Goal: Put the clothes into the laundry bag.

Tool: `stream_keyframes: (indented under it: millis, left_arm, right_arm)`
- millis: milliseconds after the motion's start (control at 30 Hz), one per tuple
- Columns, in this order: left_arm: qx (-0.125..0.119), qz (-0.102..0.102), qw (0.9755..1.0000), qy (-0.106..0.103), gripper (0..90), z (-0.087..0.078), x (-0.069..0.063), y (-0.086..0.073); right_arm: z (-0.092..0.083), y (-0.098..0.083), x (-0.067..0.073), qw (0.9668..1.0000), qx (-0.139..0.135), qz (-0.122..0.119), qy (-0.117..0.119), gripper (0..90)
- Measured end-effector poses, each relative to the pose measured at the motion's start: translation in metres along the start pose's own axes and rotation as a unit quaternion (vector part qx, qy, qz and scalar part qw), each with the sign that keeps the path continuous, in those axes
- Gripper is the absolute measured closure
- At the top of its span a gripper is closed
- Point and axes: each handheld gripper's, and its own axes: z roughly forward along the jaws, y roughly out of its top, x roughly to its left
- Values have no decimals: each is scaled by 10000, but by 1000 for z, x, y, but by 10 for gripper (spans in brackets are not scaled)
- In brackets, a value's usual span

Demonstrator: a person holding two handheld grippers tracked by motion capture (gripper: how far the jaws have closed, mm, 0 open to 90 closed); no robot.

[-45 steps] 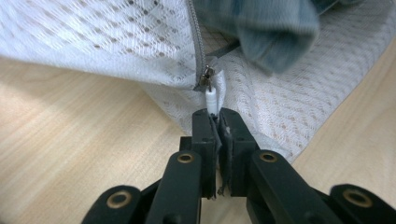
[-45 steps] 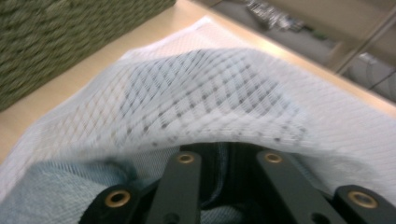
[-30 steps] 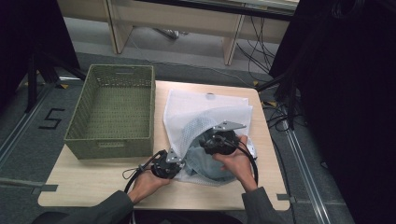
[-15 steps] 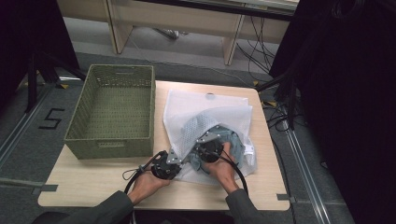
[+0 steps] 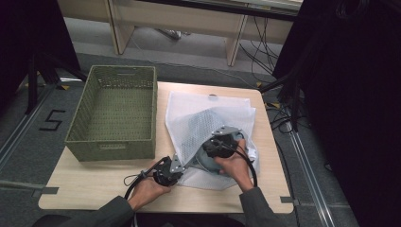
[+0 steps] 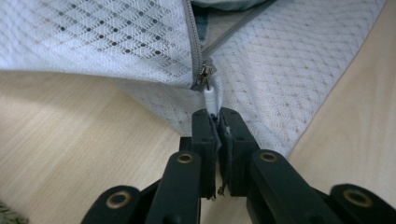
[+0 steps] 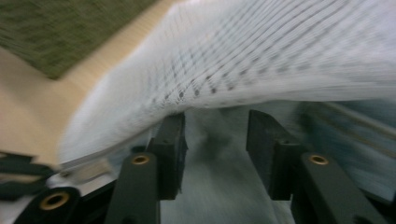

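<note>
A white mesh laundry bag (image 5: 203, 111) lies on the wooden table (image 5: 90, 182), unzipped, with grey-blue cloth (image 5: 208, 163) inside. My left gripper (image 5: 182, 165) sits at the bag's near corner. In the left gripper view its jaws are shut (image 6: 218, 116) on the white zipper pull (image 6: 211, 97), just below the slider (image 6: 204, 74). My right gripper (image 5: 215, 147) reaches into the bag's mouth under the raised mesh flap (image 7: 261, 60). Its jaws (image 7: 215, 121) stand apart and have just been opening. Blurred grey cloth (image 7: 219, 186) lies between them, not pinched.
A green woven basket (image 5: 111, 71) stands at the table's left, close beside the bag. Both forearms come in over the near edge. Desk legs and cables lie on the floor beyond the far edge, and dark curtains hang at the right.
My right gripper has slid a little left and down, deeper into the bag's mouth, and the mesh flap has sunk over it. The left gripper has kept still on the zipper pull.
</note>
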Motion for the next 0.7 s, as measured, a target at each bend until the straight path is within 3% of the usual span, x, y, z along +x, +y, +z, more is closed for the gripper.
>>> stream_keyframes:
  millis: [67,133,200,233,300,333,367,400,467,500,567,600,700]
  left_arm:
    - [38,48,10000,-9,843,-2,2,-1]
    - [144,125,9998,-56,835,-6,1,-2]
    - [259,165,9995,-60,806,-9,0,-2]
    - [223,59,9997,-112,775,-12,0,-2]
    - [-78,-131,9998,-144,724,-20,-2,4]
    - [-196,-7,9998,-53,696,-26,-4,10]
    - [-301,104,9995,-16,654,-31,-8,16]
    - [-443,105,9988,-152,617,-33,-13,22]
    - [-511,59,9974,-514,556,-31,-24,28]
    - [-473,128,9968,-625,535,-26,-28,29]
    - [-295,172,9960,-826,510,-14,-33,30]
    - [-118,232,9948,-980,497,-9,-34,31]
    - [18,359,9945,-982,450,6,-36,32]
  right_arm:
    - [-21,-2,-4,9998,-213,-12,-12,554]
    - [-37,-7,-9,9997,-253,-16,-17,535]
    - [-48,-16,-13,9995,-222,93,-184,509]
    - [-51,-21,-16,9995,-171,90,-248,494]
    - [-56,-28,-19,9994,85,219,-236,467]
    - [-58,-31,-19,9991,162,322,-203,463]
    - [-58,-33,-21,9994,154,255,-194,459]
    - [-56,-35,-23,9997,19,161,-178,447]
    - [-56,-34,-19,9994,139,323,-30,438]
    - [-52,-35,-19,9998,17,189,-3,436]
    - [-50,-35,-13,9995,122,274,107,436]
    - [-46,-36,-12,9998,14,152,96,436]
    - [-43,-35,-6,9996,145,109,224,430]
